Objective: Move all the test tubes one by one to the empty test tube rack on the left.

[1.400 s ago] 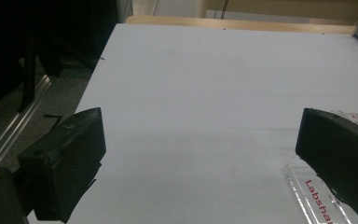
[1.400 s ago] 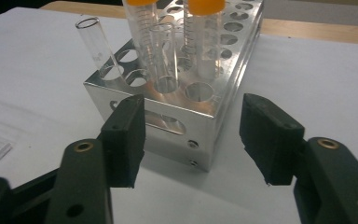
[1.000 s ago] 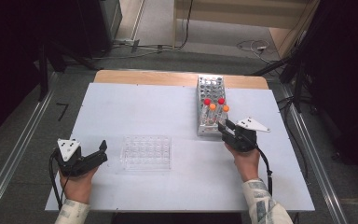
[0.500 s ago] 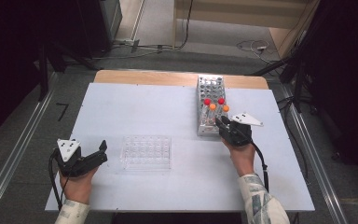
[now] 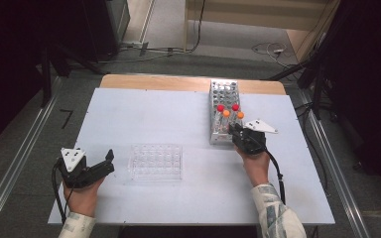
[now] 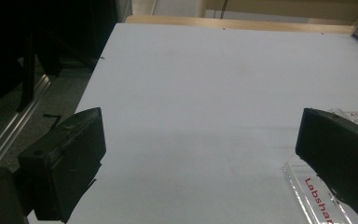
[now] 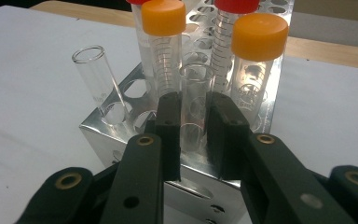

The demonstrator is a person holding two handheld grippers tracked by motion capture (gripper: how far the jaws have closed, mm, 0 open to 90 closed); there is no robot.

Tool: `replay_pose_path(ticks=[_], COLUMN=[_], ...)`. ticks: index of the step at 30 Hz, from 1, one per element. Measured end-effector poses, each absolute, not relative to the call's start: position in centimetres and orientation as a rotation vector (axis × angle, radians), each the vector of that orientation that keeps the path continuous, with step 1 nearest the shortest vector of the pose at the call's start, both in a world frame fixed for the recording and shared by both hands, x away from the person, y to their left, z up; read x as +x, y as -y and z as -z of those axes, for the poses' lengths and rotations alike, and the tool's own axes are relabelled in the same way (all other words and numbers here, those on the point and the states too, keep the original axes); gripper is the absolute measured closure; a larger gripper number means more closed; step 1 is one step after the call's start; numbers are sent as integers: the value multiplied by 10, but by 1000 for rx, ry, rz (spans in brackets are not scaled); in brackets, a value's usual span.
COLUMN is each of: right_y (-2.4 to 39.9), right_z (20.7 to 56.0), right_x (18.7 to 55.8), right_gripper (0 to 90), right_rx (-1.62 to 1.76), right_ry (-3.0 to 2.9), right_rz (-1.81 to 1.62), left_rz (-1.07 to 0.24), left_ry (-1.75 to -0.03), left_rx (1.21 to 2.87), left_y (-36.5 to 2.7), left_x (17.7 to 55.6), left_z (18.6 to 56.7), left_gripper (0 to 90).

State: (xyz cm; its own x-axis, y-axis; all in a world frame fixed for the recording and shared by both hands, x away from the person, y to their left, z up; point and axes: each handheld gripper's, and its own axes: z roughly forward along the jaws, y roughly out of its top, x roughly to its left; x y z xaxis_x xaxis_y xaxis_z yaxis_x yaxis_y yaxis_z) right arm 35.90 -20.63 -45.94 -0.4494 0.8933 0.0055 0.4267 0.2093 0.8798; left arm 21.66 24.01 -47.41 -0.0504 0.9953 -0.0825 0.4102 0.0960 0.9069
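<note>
Two orange-capped tubes (image 7: 163, 46), two red-capped tubes (image 5: 220, 110), two open glass tubes (image 7: 193, 102), one metal rack (image 5: 223, 94), one clear tray (image 5: 156, 162).

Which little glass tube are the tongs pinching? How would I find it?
Find the shiny metal rack on the white table. At its near end, the right tongs pinch a clear, open-topped glass tube. Unlike the orange-capped tubes behind, it has no cap, and it stands upright while the other open tube leans.

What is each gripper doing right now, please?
Left gripper: open, holding nothing.
Right gripper: jaws just closed on an uncapped glass tube standing in the metal rack.
</note>
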Motion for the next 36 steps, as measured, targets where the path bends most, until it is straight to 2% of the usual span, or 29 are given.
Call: replay_pose_path(ticks=[8,24,36], right_y=[206,211,206], right_z=[452,407,404], right_x=[357,339,323], right_gripper=[731,734,734], right_rx=[1210,1136,1098], right_ry=[-1953,-1885,-1942], right_rz=[-1203,-1296,-1343], left_rz=[-930,-919,-881], left_ry=[-1583,-1581,-1518], left_rx=[1424,1431,1440], left_y=[-240,-239,-226], left_x=[217,216,213], left_z=[474,473,454], left_gripper=[17,20,37])
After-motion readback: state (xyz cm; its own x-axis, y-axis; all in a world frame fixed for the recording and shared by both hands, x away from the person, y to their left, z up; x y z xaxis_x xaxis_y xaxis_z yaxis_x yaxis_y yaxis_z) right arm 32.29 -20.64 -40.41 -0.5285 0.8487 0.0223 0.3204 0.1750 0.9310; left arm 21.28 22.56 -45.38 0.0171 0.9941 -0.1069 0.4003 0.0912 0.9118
